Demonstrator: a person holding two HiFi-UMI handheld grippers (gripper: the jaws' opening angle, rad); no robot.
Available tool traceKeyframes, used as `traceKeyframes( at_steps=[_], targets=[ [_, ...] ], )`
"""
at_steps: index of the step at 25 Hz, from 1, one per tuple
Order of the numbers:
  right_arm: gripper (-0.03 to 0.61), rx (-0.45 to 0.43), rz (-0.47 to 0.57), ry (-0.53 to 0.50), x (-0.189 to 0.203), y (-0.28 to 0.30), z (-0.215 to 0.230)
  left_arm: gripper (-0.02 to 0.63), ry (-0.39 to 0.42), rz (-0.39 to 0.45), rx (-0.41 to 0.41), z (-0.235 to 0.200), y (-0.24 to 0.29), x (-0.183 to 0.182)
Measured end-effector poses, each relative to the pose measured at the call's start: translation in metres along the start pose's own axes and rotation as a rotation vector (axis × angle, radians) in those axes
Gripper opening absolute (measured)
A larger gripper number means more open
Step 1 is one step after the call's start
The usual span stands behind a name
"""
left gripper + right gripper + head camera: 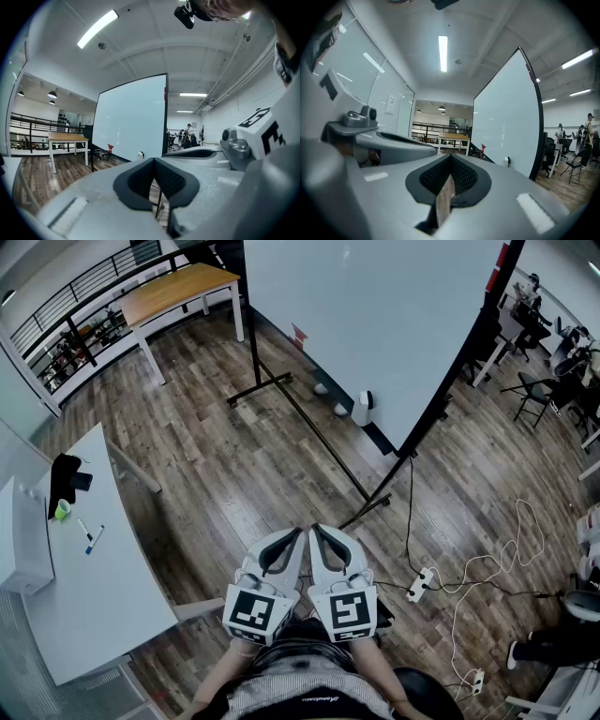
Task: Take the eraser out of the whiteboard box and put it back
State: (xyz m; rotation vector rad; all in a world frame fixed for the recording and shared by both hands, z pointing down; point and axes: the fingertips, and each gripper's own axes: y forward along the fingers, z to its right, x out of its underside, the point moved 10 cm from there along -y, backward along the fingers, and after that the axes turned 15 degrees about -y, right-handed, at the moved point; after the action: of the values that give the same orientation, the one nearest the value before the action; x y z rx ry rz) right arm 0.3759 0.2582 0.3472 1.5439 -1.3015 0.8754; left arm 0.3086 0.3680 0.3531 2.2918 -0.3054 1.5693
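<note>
- Far off at 12 to 1 o'clock in the head view: whiteboard, upright on a black stand, well apart from both tools.
- Low at 6 o'clock, side by side and close to level: left tongs and right tongs, each pressed together at the tips, pinching nothing.
- At the board's lower edge, at 1 o'clock from the tongs: whiteboard box, small and white.
- Presumably inside that box: eraser, too small from here to pick out for sure; only a dark bit visible at the box's top.
- Likely light, with a stiff back and a soft felt face; not fragile, not very slippery.
- Best taken across the 2 long sides of the stiff back, near the middle, with 1 pair of tongs spread just wider than it.
- Best lifted straight up, clear of the walls, to avoid dragging or tipping the box; same path back down for the return.
</note>
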Motion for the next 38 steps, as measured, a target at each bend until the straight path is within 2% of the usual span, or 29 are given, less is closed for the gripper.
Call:
traceKeyframes(
  at_steps=[4, 13, 20, 24, 34, 38],
  targets=[
    [-0.002, 0.013, 0.030, 0.008, 0.001, 0.001, -0.003, 0.002, 0.002, 0.003, -0.007, -0.003, -0.004, -0.001],
    [0.002, 0.001, 0.014, 0.031, 0.002, 0.014, -0.014, 0.002, -0.026, 0.002, 0.027, -0.020, -0.007, -0.002],
    [0.002, 0.028, 0.010, 0.045, 0.000, 0.036, -0.031, 0.002, 0.023, -0.016, 0.058, -0.054, -0.008, 0.001],
    [0.002, 0.043, -0.005, 0.065, 0.005, 0.045, -0.037, 0.002, 0.024, -0.040, 0.063, -0.070, -0.007, 0.002],
    [0.002, 0.066, -0.011, 0.081, 0.003, 0.085, -0.019, 0.002, -0.002, -0.032, 0.062, -0.103, 0.019, -0.010],
    [0.002, 0.059, -0.001, 0.079, 0.000, 0.116, 0.000, 0.002, 0.005, -0.015, 0.058, -0.118, 0.044, -0.028]
  ],
)
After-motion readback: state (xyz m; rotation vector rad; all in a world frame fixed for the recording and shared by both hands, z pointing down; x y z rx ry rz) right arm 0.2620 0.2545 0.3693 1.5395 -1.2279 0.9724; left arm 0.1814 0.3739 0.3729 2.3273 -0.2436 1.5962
